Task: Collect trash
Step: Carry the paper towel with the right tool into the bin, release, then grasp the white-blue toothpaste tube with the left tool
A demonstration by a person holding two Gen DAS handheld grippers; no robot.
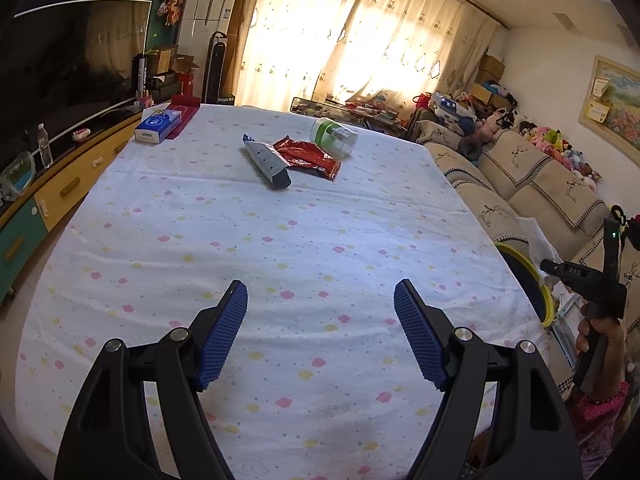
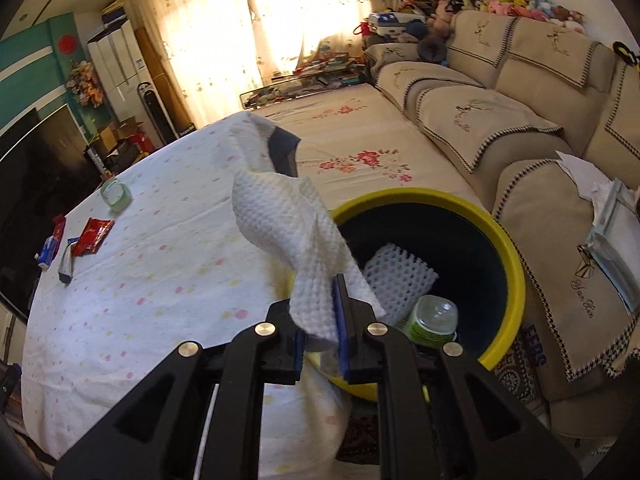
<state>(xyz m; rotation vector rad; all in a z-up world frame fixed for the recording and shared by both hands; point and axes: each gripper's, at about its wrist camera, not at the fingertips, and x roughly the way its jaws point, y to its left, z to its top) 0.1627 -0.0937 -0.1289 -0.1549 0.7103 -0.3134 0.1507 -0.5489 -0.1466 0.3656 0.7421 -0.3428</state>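
My right gripper (image 2: 322, 332) is shut on a white textured paper towel (image 2: 292, 232), which hangs over the table's edge right beside the yellow-rimmed bin (image 2: 516, 264). Inside the bin lie a white foam net (image 2: 400, 280) and a green-labelled bottle (image 2: 432, 320). My left gripper (image 1: 320, 332) stands open above the flowered tablecloth (image 1: 280, 264) with nothing between its fingers. Far across the table lie a grey tube (image 1: 268, 160), a red wrapper (image 1: 310, 156) and a clear jar with a green lid (image 1: 334, 136). The bin's rim (image 1: 542, 284) shows at the table's right edge.
A blue tissue box (image 1: 156, 126) and a red packet (image 1: 184, 114) sit at the table's far left corner. A beige sofa (image 2: 520, 128) runs along the right behind the bin, with papers (image 2: 612, 232) on it. A TV cabinet (image 1: 60, 184) lines the left.
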